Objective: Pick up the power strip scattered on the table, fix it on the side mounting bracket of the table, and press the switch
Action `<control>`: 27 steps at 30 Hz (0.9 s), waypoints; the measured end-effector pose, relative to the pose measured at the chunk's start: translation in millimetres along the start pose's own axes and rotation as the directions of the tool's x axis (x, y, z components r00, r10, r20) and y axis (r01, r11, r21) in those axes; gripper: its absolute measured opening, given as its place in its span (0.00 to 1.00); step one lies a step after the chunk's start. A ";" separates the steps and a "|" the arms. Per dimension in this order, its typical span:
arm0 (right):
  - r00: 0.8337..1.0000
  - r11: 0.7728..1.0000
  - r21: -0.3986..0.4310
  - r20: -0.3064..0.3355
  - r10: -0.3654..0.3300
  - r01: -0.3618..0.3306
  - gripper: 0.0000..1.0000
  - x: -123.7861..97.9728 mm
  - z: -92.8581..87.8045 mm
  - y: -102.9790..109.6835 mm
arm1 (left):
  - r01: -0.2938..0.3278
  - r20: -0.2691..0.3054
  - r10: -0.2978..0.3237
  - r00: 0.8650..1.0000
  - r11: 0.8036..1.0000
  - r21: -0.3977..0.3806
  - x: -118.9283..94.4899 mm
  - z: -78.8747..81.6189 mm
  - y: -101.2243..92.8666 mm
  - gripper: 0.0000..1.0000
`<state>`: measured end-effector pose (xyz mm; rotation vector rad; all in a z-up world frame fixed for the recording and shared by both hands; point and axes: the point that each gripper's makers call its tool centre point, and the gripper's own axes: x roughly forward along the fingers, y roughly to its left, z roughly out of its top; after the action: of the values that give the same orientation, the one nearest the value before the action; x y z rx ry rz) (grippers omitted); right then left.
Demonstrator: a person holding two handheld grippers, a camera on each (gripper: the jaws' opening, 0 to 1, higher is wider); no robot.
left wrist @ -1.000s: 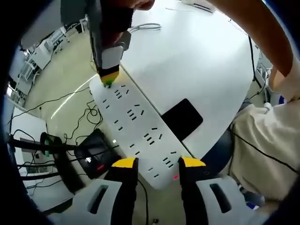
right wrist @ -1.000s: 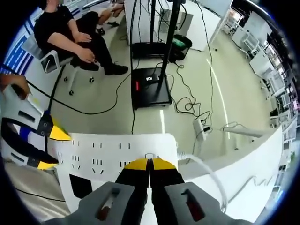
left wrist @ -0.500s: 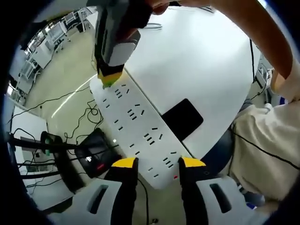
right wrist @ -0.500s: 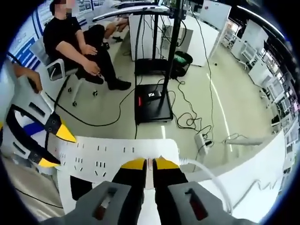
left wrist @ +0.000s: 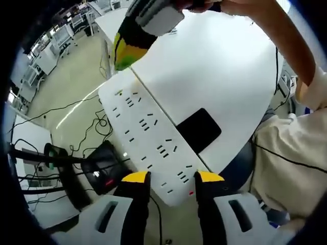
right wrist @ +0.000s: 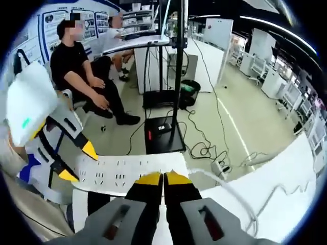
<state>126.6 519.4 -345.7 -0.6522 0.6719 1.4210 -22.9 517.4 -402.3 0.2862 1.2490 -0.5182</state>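
A long white power strip (left wrist: 148, 138) lies along the edge of the white table (left wrist: 225, 66), beside a black bracket plate (left wrist: 199, 127). My left gripper (left wrist: 172, 177) is shut on its near end, where a red switch light (left wrist: 191, 193) glows. In the right gripper view the left gripper (right wrist: 77, 162) holds the power strip (right wrist: 122, 171) at its left end. My right gripper (right wrist: 163, 177) is shut with nothing in it. Seen in the left gripper view, the right gripper (left wrist: 127, 53) hangs above the strip's far end, apart from it. A white cord (right wrist: 225, 186) leaves the strip.
Below the table edge the floor carries loose cables and a black stand base (left wrist: 102, 171). That stand base (right wrist: 163, 135) has a tall pole. A seated person (right wrist: 82, 76) is beyond it. A person's beige clothing (left wrist: 291, 158) is close on the right. A thin cable (left wrist: 163, 30) lies on the table.
My right gripper has lifted off the strip's far end and drawn up and away, still shut. The left gripper and the strip have stayed where they were.
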 end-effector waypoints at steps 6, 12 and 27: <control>0.995 0.999 0.013 0.087 -0.041 0.040 0.00 -49.1 -8.5 -0.3 | 0.001 0.014 -0.001 1.000 1.000 -0.003 -0.6 -1.3 -2.3 0.40; 0.987 0.996 0.007 0.134 -0.087 0.087 0.00 -88.2 -20.5 -7.2 | -0.002 0.026 0.002 1.000 1.000 -0.007 -0.8 -0.4 -0.3 0.40; 0.965 0.987 0.028 0.209 -0.160 0.158 0.04 -153.6 -48.7 -23.5 | -0.005 0.023 0.006 1.000 1.000 -0.015 -0.4 -0.8 -7.4 0.40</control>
<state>143.3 380.8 -261.9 -0.5248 0.4498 1.3139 -27.6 511.6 -401.7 0.2706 1.2292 -0.5058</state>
